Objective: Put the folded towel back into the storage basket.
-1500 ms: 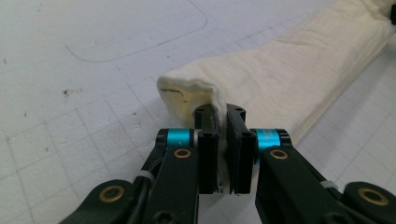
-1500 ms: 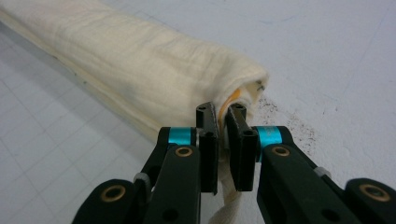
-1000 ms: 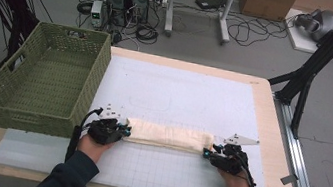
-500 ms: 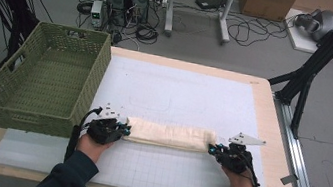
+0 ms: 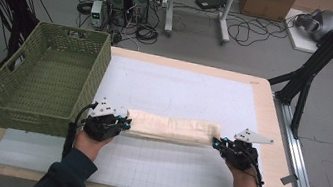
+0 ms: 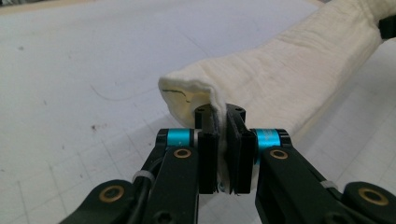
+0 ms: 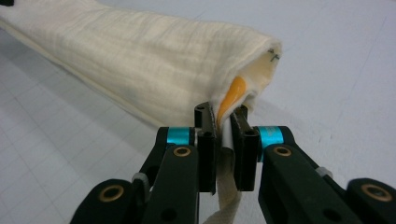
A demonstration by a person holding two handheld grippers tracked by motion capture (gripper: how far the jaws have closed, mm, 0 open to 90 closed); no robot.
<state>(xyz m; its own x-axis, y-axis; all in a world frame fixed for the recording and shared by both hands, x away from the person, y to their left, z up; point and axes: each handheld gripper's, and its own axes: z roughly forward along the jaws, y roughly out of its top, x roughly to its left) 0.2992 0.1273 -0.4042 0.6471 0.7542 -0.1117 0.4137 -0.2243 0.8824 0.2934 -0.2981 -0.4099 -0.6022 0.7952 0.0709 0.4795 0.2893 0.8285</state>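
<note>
At the near edge of the bench (image 5: 278,141), 2 sleeves come in from below, cut off at the forearms by the frame. The left hand-held gripper (image 6: 221,116) has its jaws pressed together on one end of the folded cream cloth (image 5: 171,127), pinching the fabric between the pads; how many layers sit inside the bite is hard to make out. The right hand-held gripper (image 7: 223,116) has just been closing and now pinches the opposite end, where an orange patch (image 7: 233,93) shows inside the fold, most of it hidden by cream fabric. A strip of cloth hangs down between its jaws and is cut off at the bottom of the right gripper view. The cloth stretches as a long roll between both grippers over the white gridded mat (image 5: 179,93). Farther left stands a green woven basket (image 5: 26,101), its inside partly hidden by its near wall.
</note>
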